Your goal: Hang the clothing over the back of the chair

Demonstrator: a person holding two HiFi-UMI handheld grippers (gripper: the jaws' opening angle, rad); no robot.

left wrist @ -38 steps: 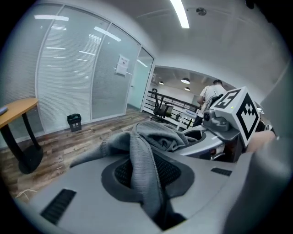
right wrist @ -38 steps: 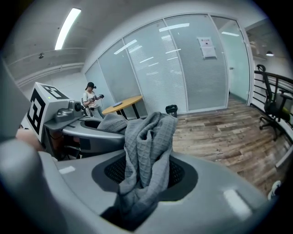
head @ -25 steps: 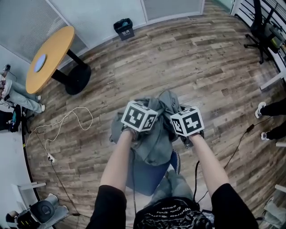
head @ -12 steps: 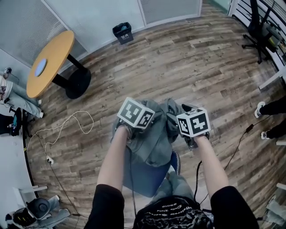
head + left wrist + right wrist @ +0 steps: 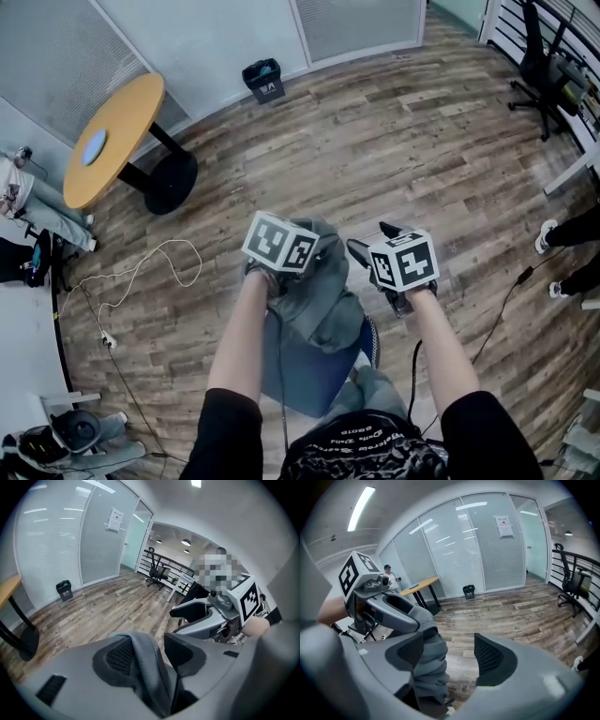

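Observation:
A grey garment point(image 5: 321, 302) hangs over the back of a blue chair point(image 5: 309, 367) just in front of me. My left gripper point(image 5: 150, 651) has just been opening its jaws. A fold of the garment point(image 5: 147, 667) still lies between them against the left pad, with a gap to the right pad. My right gripper point(image 5: 368, 239) has also just been opening and now stands open to the right of the cloth with nothing between its pads point(image 5: 490, 656). In the right gripper view the garment point(image 5: 429, 667) hangs down from the left gripper point(image 5: 389, 606).
A round orange table point(image 5: 111, 139) on a black foot stands at the far left, with a black bin point(image 5: 263, 79) by the glass wall. A white cable point(image 5: 141, 272) lies on the wood floor. An office chair point(image 5: 544, 56) and a person's feet point(image 5: 562, 230) are at the right.
Both grippers have lifted a little and their jaws have spread. The cloth bunched up between the two cubes has dropped onto the chair back, and the right jaws now show clear of it.

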